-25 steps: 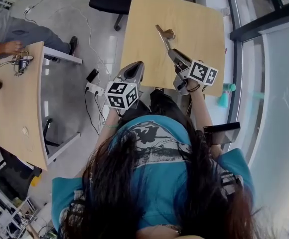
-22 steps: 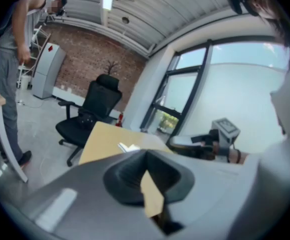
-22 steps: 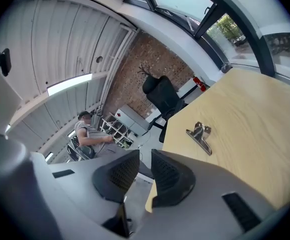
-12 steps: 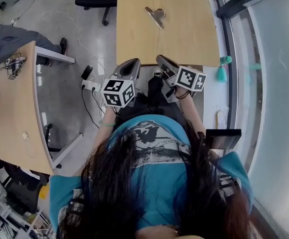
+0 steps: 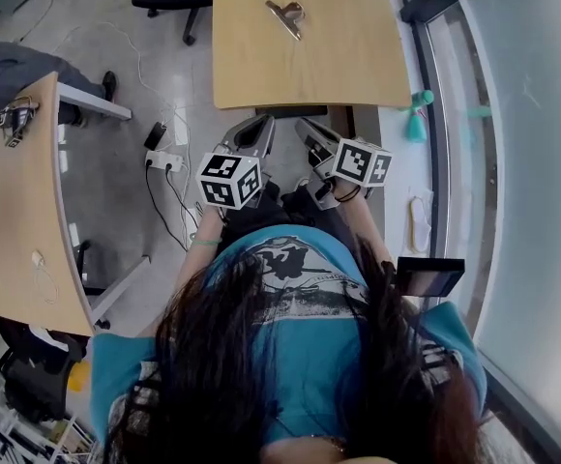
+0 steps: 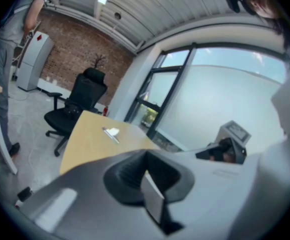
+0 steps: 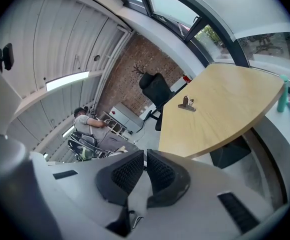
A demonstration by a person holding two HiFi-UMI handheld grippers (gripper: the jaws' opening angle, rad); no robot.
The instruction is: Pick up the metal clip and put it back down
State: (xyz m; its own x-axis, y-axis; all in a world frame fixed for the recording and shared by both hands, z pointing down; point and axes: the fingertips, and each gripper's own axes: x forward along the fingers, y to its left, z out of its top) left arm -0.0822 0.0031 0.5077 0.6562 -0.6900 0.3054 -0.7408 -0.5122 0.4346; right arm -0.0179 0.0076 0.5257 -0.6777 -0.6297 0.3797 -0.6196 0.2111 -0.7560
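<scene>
Pale wood desk point(image 5: 358, 66) carries the metal clip point(image 5: 285, 15) toward its far side (well apart from both grippers, which sit off the near edge). On the left gripper point(image 6: 146, 156) the jaws are together, empty. On the right gripper point(image 7: 144, 153) the jaws have just been closing and meet on nothing.

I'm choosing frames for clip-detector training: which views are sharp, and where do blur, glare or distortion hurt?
Head view: sharp; the silver metal clip is crisp on the light wooden table, the glass wall at right washed out. Left gripper view: soft throughout, clip a pale smear. Right gripper view: sharper, clip readable, but fisheye bends the table edge and blackens corners.
</scene>
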